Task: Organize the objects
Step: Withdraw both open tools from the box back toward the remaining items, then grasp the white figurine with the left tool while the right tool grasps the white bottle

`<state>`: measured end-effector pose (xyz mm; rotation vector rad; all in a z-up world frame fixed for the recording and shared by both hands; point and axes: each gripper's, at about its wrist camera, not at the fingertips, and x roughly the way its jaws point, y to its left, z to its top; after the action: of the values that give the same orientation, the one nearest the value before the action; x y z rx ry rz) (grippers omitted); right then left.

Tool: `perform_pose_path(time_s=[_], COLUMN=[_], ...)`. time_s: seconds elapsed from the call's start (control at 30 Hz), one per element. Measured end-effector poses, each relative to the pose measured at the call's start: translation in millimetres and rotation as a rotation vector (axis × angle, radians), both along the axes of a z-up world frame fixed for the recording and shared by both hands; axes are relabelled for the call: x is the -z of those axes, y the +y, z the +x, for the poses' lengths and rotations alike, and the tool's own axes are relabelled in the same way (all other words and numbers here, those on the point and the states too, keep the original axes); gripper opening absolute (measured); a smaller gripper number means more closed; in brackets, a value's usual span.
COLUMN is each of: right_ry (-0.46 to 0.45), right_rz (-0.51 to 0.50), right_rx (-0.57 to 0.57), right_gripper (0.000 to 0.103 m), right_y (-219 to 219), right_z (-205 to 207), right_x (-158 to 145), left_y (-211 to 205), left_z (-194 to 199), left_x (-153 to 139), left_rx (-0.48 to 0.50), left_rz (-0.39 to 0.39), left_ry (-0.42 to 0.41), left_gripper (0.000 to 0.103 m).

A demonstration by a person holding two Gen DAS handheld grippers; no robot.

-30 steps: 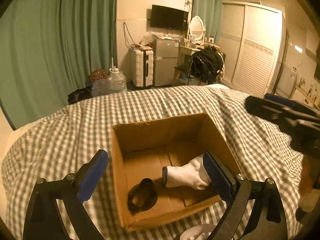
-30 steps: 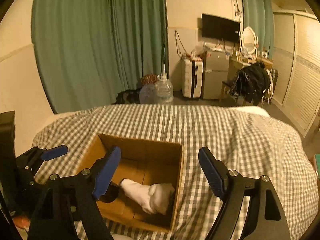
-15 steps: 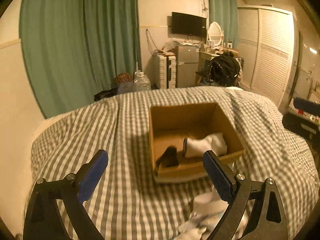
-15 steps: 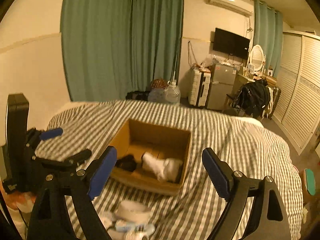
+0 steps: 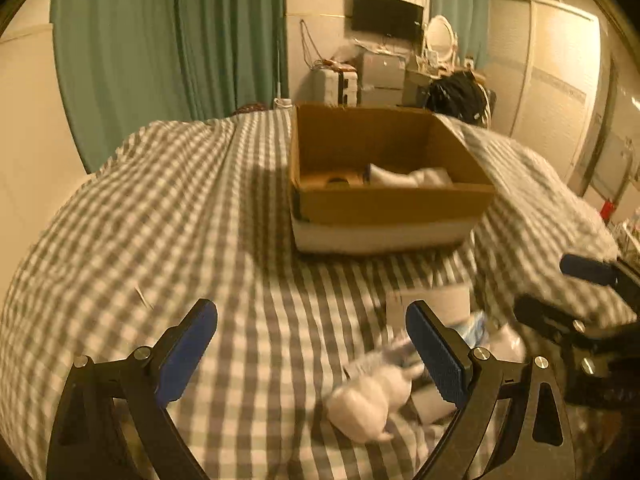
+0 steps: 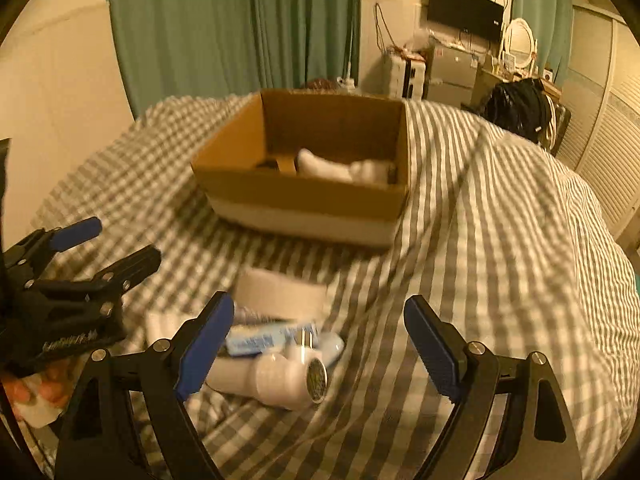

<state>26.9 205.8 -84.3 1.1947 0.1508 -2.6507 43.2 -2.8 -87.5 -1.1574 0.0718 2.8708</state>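
Hovering wide open and empty, the left gripper [image 5: 310,354] and right gripper [image 6: 318,344] face a light, smooth-looking white bottle [image 6: 266,380], best pinched across its body.

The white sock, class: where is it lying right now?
The white sock lies inside the cardboard box on the checked bedspread, toward the box's right side, with a dark object to its left, seen in both wrist views.
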Motion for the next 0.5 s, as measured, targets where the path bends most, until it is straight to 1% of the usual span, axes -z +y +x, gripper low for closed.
perform_pose_path(time_s=[0.03, 0.07, 0.17, 0.3, 0.33, 0.37, 0.4, 0.43, 0.47, 0.5], right_ry=[-0.011, -0.018, -0.047, -0.051, -0.048, -0.047, -0.047, -0.048, -0.047, -0.046], right_rz=[0.006, 0.005, -0.007, -0.005, -0.002, 0.000, 0.002, 0.003, 0.004, 0.005], right_rx=[0.007, 0.013, 0.037, 0.045, 0.045, 0.045, 0.046, 0.048, 0.048, 0.049], right_gripper=[0.087, 0.087, 0.087, 0.087, 0.087, 0.087, 0.087, 0.087, 0.087, 0.087], right_y=[1.3, 2.7, 9.0, 10.1, 9.6, 9.5, 9.5, 10.0, 9.3, 9.1], right_z=[-1.7, -3.4, -9.1, -10.2, -10.2, -10.2, -10.1, -9.7, -9.4, -8.9], right_x=[5.5, 8.9, 17.0, 21.3, 22.0, 22.6, 22.7, 23.0, 23.4, 23.7], left_y=[3.0, 6.6, 12.7, 25.6, 28.9, 29.8, 30.7, 30.7, 28.9, 27.6], left_z=[2.4, 2.3, 2.9, 6.2, 5.2, 3.4, 0.9, -2.2, -4.9, -5.8], left_x=[6.2, 13.9, 29.5, 42.3, 47.0, 51.2, 56.9, 62.9, 67.3, 69.5], left_rx=[-0.005, 0.004, 0.030, 0.106, 0.129, 0.135, 0.139, 0.143, 0.146, 0.149], left_rz=[-0.013, -0.024, -0.024, -0.017, -0.018, -0.018, -0.018, -0.012, 0.011, 0.029], left_ry=[-0.003, -0.028, -0.075, -0.115, -0.136, -0.153, -0.178, -0.214, -0.246, -0.261], left_gripper=[0.098, 0.098, 0.098, 0.098, 0.096, 0.091, 0.083, 0.077, 0.063, 0.061])
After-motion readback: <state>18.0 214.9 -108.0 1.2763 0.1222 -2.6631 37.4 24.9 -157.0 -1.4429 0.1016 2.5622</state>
